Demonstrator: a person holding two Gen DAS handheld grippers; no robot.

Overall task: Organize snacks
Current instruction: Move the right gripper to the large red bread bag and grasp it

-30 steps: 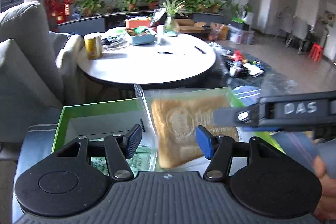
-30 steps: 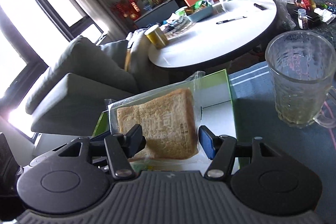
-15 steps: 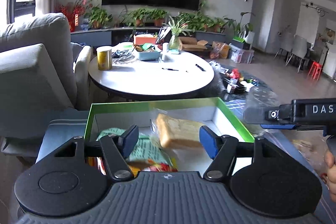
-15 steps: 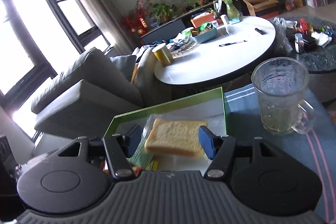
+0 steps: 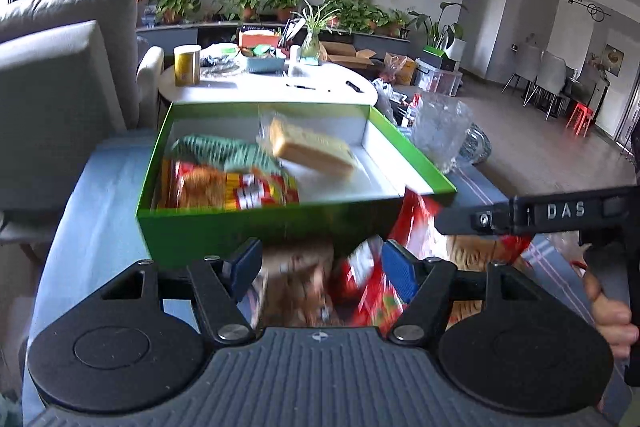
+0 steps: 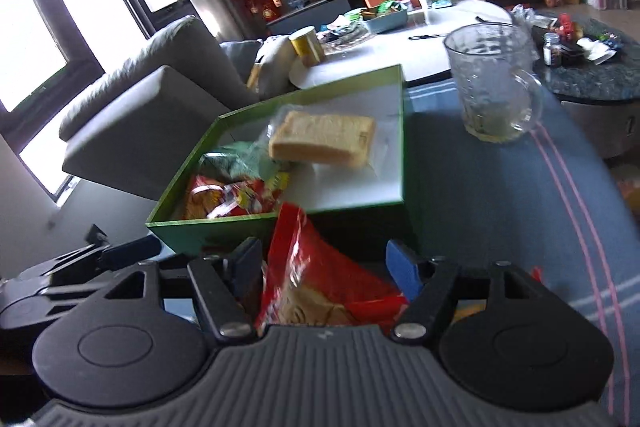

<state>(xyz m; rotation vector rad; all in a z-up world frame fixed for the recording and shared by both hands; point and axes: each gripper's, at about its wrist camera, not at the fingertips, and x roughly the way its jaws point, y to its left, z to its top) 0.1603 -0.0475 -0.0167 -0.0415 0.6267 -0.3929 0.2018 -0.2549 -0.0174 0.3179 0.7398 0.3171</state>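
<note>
**Bagged bread in the green box, both grippers back over the loose packets**

The bagged bread slice (image 6: pixel 324 141) is seen lying inside the green box (image 6: pixel 224 227), toward its far right part, propped on the green striped packet (image 6: pixel 236 163) and clear of both grippers. A red and yellow snack packet (image 6: pixel 228 197) fills the box's near left corner.

The left gripper (image 5: pixel 322 269) is held just short of the box's near wall. Its jaws have just been opening and are spread; blurred packets — a brown one (image 5: pixel 298 283) and a red one (image 5: pixel 370 287) — lie below and between the blue pads, but no pad is seen pressing on them.

The right gripper (image 6: pixel 324 265) is also held in front of the near wall, and its jaws are parted. A red snack bag (image 6: pixel 316 275) stands between the pads, its top edge rising in front of the box wall; the bag lies close to the left pad, but whether it is touched cannot be told — no clear pinch is shown.

The bread is well beyond both sets of fingertips. A glass mug (image 6: pixel 494 83) stands on the blue cloth (image 6: pixel 500 211), to the right of the box.
</note>
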